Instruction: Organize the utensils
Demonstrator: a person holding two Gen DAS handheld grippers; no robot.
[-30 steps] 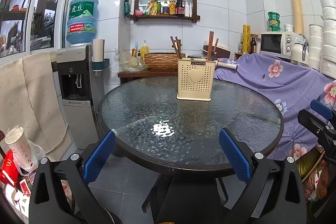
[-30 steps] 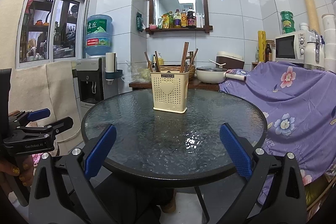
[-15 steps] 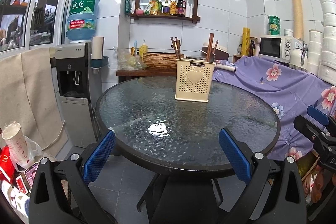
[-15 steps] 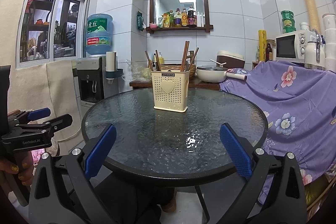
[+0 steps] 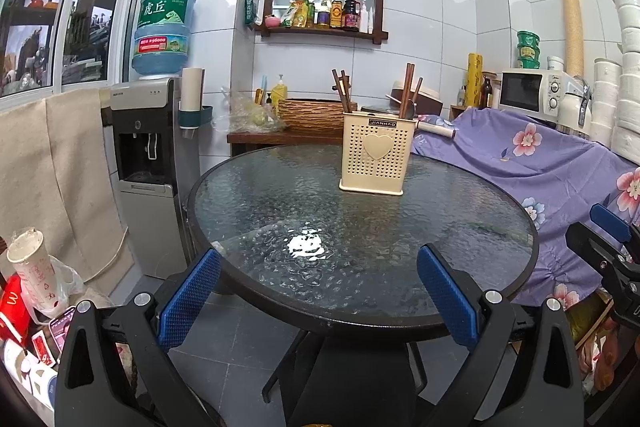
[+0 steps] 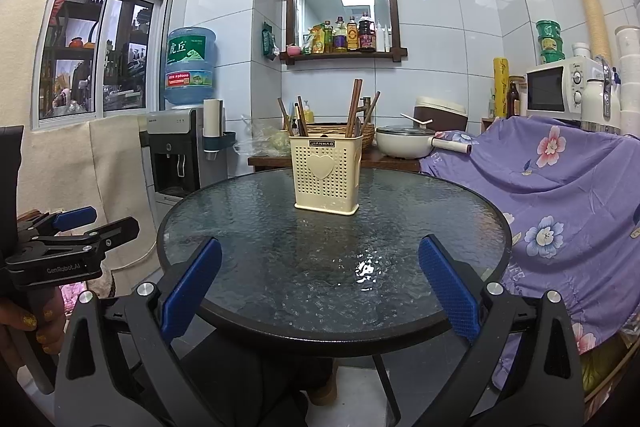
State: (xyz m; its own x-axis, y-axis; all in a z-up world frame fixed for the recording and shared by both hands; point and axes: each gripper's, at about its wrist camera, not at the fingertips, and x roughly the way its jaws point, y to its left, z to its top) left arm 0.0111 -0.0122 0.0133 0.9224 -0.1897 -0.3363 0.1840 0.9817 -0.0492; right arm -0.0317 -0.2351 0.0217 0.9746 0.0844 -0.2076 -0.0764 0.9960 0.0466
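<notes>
A cream perforated utensil holder [image 5: 376, 158] with a heart on its front stands on the far side of a round glass table [image 5: 460, 227]. It also shows in the right wrist view [image 6: 326, 179]. Brown chopsticks [image 5: 407, 89] and other utensils stand upright in it [image 6: 354, 107]. My left gripper [image 5: 318, 297] is open and empty at the table's near edge. My right gripper [image 6: 320, 291] is open and empty at the near edge too. Each gripper shows at the side of the other's view, the right one [image 5: 608, 247] and the left one [image 6: 76, 235].
A water dispenser [image 5: 148, 163] stands left of the table. A purple flowered cloth [image 5: 540, 163] covers furniture on the right, with a microwave [image 5: 532, 93] behind it. A counter behind the table holds a basket [image 5: 312, 113] and a pan [image 6: 404, 141]. Cups and packaging [image 5: 32, 267] lie low on the left.
The left gripper has drifted slightly, so the table and holder sit a little higher and further left in its view. The right view is almost unchanged. Both grippers stay open.
</notes>
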